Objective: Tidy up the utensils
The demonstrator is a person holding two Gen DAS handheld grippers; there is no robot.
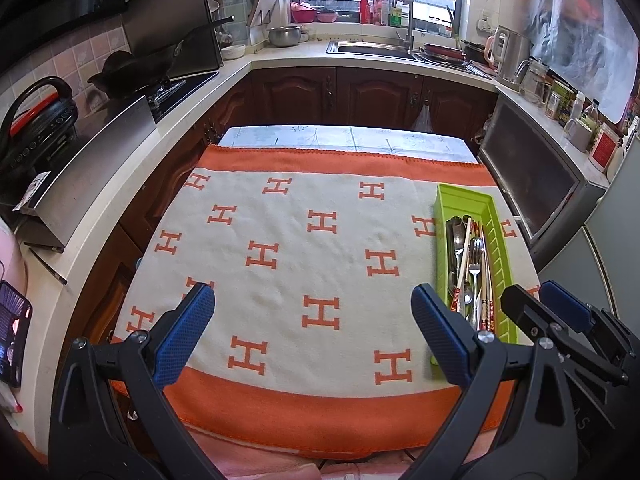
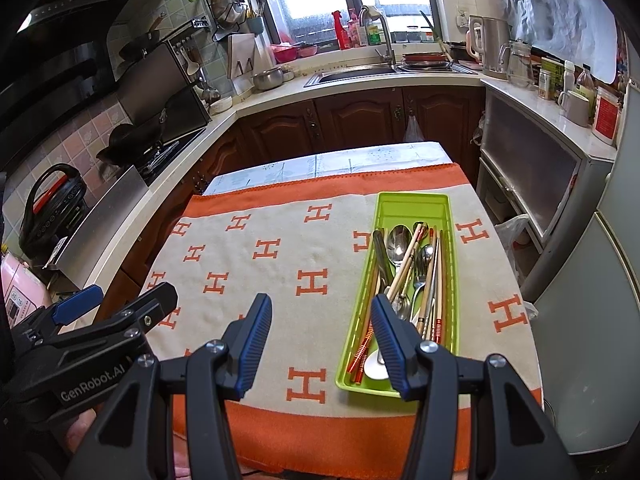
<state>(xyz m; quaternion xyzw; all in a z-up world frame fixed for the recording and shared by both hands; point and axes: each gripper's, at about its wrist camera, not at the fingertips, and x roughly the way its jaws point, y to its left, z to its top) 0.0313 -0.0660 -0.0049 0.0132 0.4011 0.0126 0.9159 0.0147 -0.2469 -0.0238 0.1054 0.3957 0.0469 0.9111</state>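
I hold both grippers above the near edge of the cloth (image 1: 304, 264), and neither touches anything. My left gripper (image 1: 312, 336) has its jaws spread wide with only bare cloth between them. My right gripper (image 2: 320, 344) also stands open and empty, its right finger (image 2: 390, 344) in front of the near end of the tray (image 2: 452, 216). The green tray lies on the right side of the cloth, long side running away from me. Inside it, spoons (image 2: 400, 242), a fork (image 1: 475, 264) and chopsticks (image 2: 438, 280) lie lengthwise in 1 loose heap, some crossing. The rest of the cloth to the left of the tray carries no utensils.
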